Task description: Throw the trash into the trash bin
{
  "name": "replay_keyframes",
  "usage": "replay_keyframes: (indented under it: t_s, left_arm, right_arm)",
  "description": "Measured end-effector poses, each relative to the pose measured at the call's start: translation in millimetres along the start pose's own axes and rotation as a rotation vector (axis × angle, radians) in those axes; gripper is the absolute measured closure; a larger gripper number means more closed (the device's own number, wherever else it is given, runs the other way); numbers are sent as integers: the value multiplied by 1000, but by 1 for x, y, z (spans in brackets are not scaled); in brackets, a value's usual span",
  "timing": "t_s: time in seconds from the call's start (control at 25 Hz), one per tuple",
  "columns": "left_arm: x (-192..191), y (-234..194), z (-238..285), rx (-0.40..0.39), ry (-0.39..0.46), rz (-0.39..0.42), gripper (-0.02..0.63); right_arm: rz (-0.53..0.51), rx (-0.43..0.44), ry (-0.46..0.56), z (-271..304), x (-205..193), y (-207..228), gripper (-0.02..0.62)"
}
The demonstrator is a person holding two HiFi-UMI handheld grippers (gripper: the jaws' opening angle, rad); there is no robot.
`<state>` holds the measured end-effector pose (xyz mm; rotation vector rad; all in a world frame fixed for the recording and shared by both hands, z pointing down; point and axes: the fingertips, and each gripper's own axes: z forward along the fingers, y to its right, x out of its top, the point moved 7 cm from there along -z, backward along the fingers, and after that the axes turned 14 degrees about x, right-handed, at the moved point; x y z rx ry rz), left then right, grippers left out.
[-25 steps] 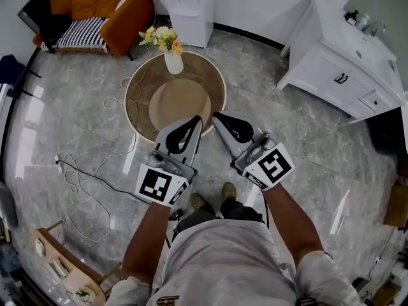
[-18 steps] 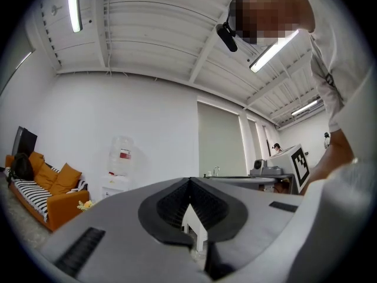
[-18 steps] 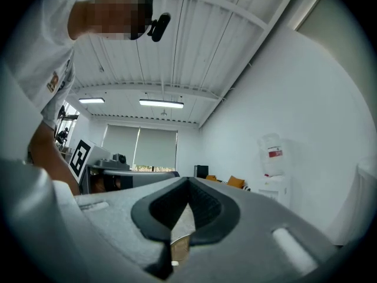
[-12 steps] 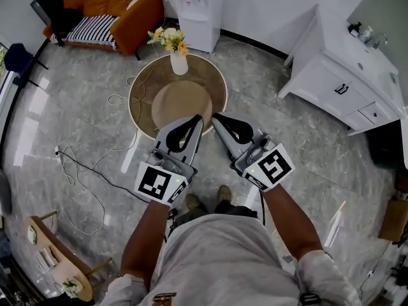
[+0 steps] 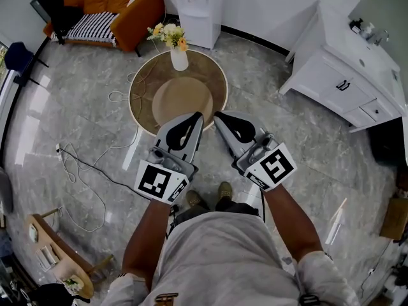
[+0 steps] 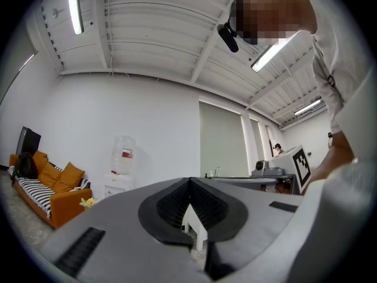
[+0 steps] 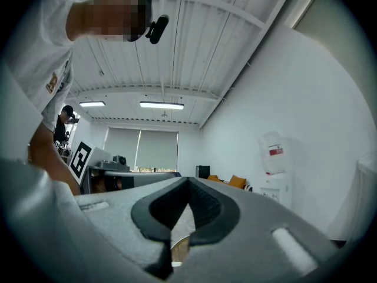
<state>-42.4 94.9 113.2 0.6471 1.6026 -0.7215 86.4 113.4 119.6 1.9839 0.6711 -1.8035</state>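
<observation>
No trash and no trash bin can be made out in any view. In the head view my left gripper (image 5: 197, 116) and right gripper (image 5: 217, 116) are held side by side in front of the person, above the marble floor at the near rim of a round wooden table (image 5: 141, 91). Both point roughly level towards the far wall. The left gripper (image 6: 189, 180) has its jaws closed tip to tip with nothing between them. The right gripper (image 7: 188, 180) is likewise shut and empty.
A white vase of flowers (image 5: 179, 58) stands on the table. Behind it are a water dispenser (image 5: 194, 5) and an orange sofa (image 5: 124, 8). A white cabinet (image 5: 344, 65) stands at the right. A cable (image 5: 80, 171) trails over the floor at the left, near a wooden stand (image 5: 60, 266).
Both grippers have stayed shut and side by side. The head view has shifted slightly, so the room sits a little differently in the picture.
</observation>
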Motion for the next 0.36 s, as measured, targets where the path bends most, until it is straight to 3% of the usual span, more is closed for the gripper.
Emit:
replay_keyframes:
  t_s: [0.36]
  left_arm:
    - [0, 6, -3, -11, 10, -5, 606]
  right_arm:
    - [-6, -15, -1, -7, 1, -4, 595]
